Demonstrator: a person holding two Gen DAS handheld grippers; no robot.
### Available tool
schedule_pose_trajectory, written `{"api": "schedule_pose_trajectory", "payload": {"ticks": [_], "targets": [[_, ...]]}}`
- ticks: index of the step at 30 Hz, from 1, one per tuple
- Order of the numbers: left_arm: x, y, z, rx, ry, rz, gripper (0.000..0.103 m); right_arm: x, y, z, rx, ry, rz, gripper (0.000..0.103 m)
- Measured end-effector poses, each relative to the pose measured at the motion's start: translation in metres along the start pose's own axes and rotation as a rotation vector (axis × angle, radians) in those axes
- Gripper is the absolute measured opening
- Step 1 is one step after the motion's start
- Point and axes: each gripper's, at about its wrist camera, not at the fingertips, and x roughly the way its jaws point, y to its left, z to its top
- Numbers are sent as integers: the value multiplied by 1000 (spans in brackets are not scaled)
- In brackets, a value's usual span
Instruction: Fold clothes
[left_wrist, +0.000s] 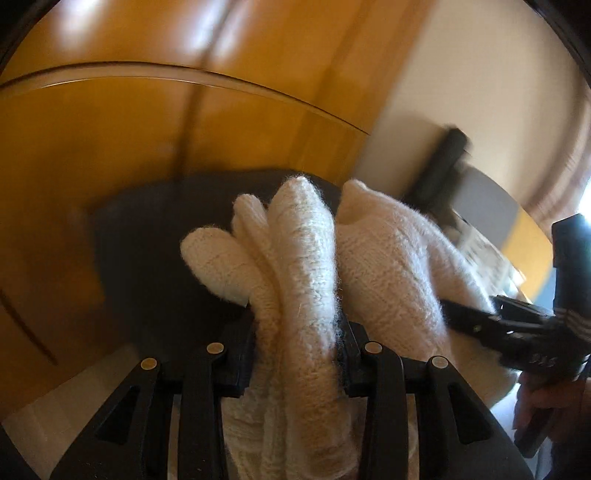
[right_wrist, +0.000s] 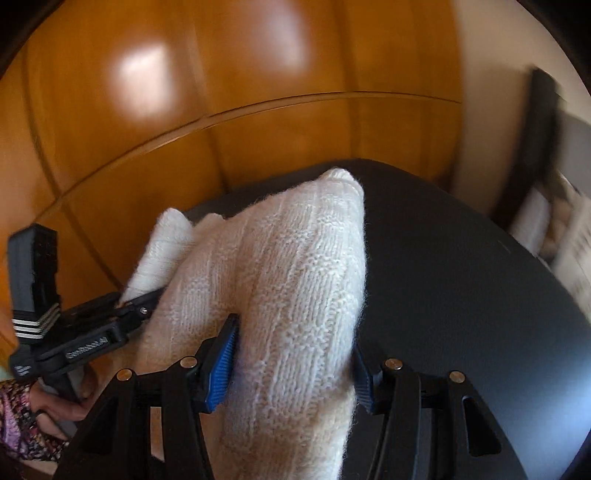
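Above a dark table (right_wrist: 461, 295), both grippers pinching cream knit (right_wrist: 295, 277), background blurred

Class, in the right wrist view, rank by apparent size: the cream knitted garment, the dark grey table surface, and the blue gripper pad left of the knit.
1. Dark grey table surface
2. Cream knitted garment, enlarged by nearness, so these two are unsure
3. Blue gripper pad

At the bottom centre of the frame the right gripper (right_wrist: 295, 363) clamps its blue pads (right_wrist: 221, 369) on a cream knitted garment (right_wrist: 291, 273) above a dark round table (right_wrist: 461, 295), while the left gripper (right_wrist: 138, 301) bites the same knit at the left edge.
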Motion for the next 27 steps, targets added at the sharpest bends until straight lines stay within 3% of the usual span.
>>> {"api": "schedule_pose_trajectory", "payload": {"ticks": [5, 9, 12, 16, 20, 22, 23, 25, 27], "targets": [[31, 51, 28, -120, -12, 91, 39, 88, 20, 57, -65, 68, 10, 54], [59, 71, 42, -195, -10, 143, 45, 136, 24, 99, -75, 92, 6, 54], [78, 84, 52, -245, -10, 184, 58, 164, 40, 124, -137, 102, -28, 54], [87, 112, 53, -341, 7, 194, 95, 190, 40, 143, -145, 102, -69, 62], [70, 155, 29, -567, -11, 31, 96, 187, 16, 152, -34, 107, -38, 64], [54, 163, 17, -599, -39, 7, 96, 160, 10, 150, -18, 10, -112, 63], [46, 164, 12, -602, -55, 4, 96, 145, 10, 147, -16, -36, -106, 63], [33, 163, 6, -588, -80, 5, 96, 118, 16, 135, -14, -96, 26, 56], [21, 158, 1, -556, -96, 17, 96, 99, 38, 115, -89, -100, 98, 54]]}}
